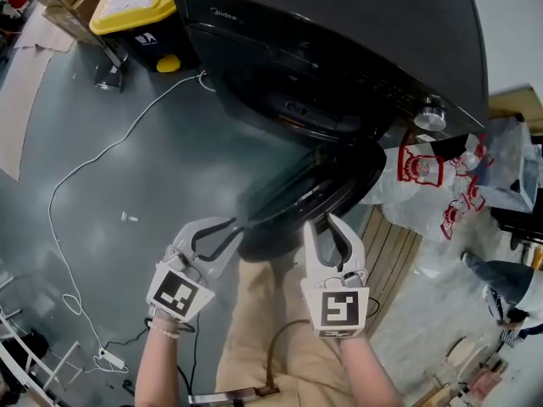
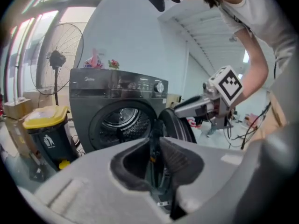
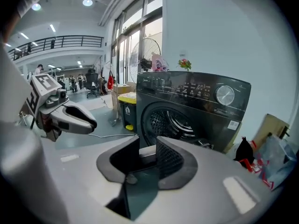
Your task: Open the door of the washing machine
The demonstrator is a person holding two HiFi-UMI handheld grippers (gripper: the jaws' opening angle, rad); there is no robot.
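The dark grey front-loading washing machine point(image 1: 339, 49) is seen from above on the grey floor. Its round, glossy black door with a glass centre point(image 1: 314, 189) is already swung well out from the front, so the drum opening point(image 2: 122, 120) is exposed. The free edge of the door is reached by both tools. The right gripper point(image 1: 324, 227) is set astride the rim; in the right gripper view a dark panel fills the space between the ribbed pads, and the jaws are judged to be clamped on it. The left gripper point(image 1: 229, 231) is held just beside the lower rim with its jaws nearly together and only a narrow slit between them. Nothing is seen pinched there, though contact between its tips and the rim cannot be settled from the head view. The door is judged to be stiff and moderately heavy, being weighted by the glass bowl. It can only be moved along an arc about its hinge at the machine's front. The polished plastic is likely to be slippery under the pads. Hold is therefore best taken across the thickness of the outer rim, far from the hinge, and not on the curved glass. A pull along the arc is called for, not a straight tug.
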